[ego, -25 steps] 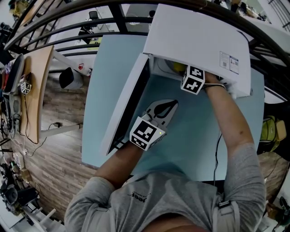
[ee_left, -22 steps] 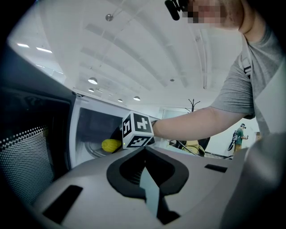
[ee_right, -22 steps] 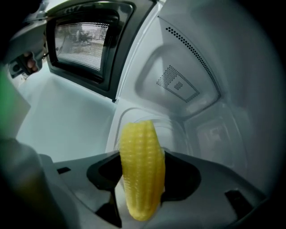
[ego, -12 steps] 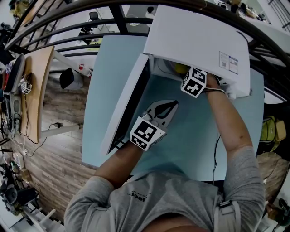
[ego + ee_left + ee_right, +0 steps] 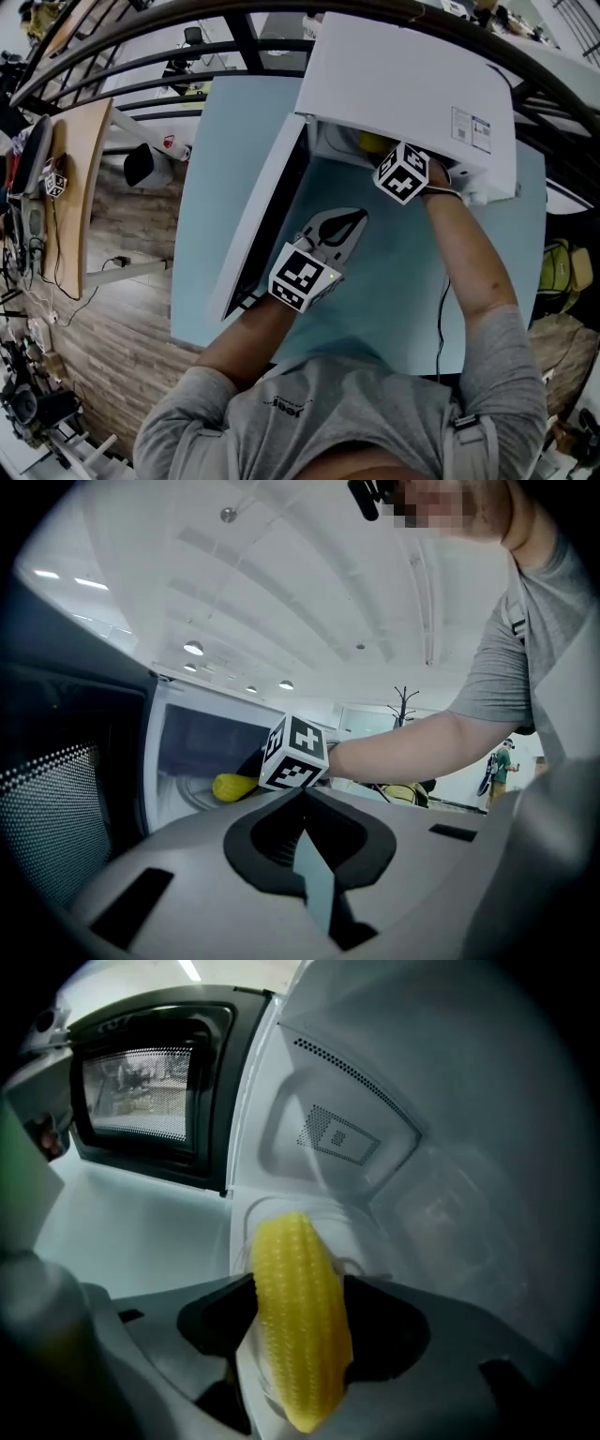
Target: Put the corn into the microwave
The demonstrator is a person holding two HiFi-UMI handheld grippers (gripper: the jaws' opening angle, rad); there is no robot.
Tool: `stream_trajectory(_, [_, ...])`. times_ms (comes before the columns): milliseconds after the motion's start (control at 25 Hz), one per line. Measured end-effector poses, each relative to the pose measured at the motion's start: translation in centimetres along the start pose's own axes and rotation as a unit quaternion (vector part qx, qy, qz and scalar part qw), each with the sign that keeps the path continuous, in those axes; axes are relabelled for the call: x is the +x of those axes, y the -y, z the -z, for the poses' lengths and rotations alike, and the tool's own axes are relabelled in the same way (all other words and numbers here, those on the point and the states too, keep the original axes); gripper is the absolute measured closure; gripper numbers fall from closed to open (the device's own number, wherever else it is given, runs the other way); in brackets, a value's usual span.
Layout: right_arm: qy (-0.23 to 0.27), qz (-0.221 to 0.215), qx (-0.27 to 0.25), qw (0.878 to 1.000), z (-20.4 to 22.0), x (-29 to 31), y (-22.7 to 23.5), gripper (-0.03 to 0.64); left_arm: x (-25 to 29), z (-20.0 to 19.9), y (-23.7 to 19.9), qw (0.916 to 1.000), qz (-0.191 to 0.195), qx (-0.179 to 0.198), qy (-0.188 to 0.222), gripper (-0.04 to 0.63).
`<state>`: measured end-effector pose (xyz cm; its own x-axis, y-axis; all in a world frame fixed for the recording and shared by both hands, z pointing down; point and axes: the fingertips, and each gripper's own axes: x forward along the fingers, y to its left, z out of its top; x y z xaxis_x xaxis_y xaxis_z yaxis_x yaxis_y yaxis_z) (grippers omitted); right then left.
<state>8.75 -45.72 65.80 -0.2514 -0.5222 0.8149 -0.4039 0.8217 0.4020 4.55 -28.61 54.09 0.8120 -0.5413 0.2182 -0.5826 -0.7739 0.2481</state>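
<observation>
The white microwave [image 5: 412, 84] stands on the pale blue table [image 5: 394, 281] with its door [image 5: 267, 216] swung open to the left. The yellow corn [image 5: 295, 1321] stands tilted inside, its lower end on the glass turntable [image 5: 281, 1218], and also shows as corn [image 5: 232, 786] and corn [image 5: 372, 142]. My right gripper [image 5: 298, 1312] reaches into the cavity. Its jaws have just been opening and stand open, with the corn still between the pads. Its marker cube [image 5: 403, 174] sits at the opening. My left gripper [image 5: 349, 221] hovers before the door, shut and empty.
A wooden desk [image 5: 80, 178] with gear stands at the far left over wood flooring. Black railing bars cross the top. A thin cable [image 5: 445, 319] runs down the table's right side. A yellow-green bag [image 5: 561, 272] lies beyond the right edge.
The right gripper's marker cube has rolled a little at the microwave opening, and the forearm has edged slightly. The left gripper and the door have stayed put.
</observation>
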Motion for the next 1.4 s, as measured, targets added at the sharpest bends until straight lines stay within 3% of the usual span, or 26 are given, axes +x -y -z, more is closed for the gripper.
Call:
stream_trajectory(240, [0.031,-0.025,0.067,0.997,-0.5,0.3,-0.8,0.313,0.1,0.2,0.1,1.0000,0.001,-0.001,-0.003,0.577])
stream_trajectory(480, [0.047,-0.032,0.094,0.994,-0.9,0.4,-0.9,0.290,0.1,0.2,0.1,1.0000,0.001,-0.001,-0.004,0.577])
stream_trajectory(760, [0.056,-0.016,0.105,0.993,-0.8,0.3,-0.4,0.282,-0.2,0.3,0.2,1.0000,0.000,0.000,-0.005,0.577])
stream_trajectory(1080, [0.065,0.032,0.095,0.993,-1.0,-0.9,0.8,0.278,-0.4,0.5,0.5,0.9999,0.000,0.003,-0.010,0.577])
stream_trajectory(1400, [0.080,0.032,0.099,0.991,-1.5,-3.0,0.0,0.278,-0.6,-0.2,1.1,1.0000,-0.004,-0.002,-0.006,0.577])
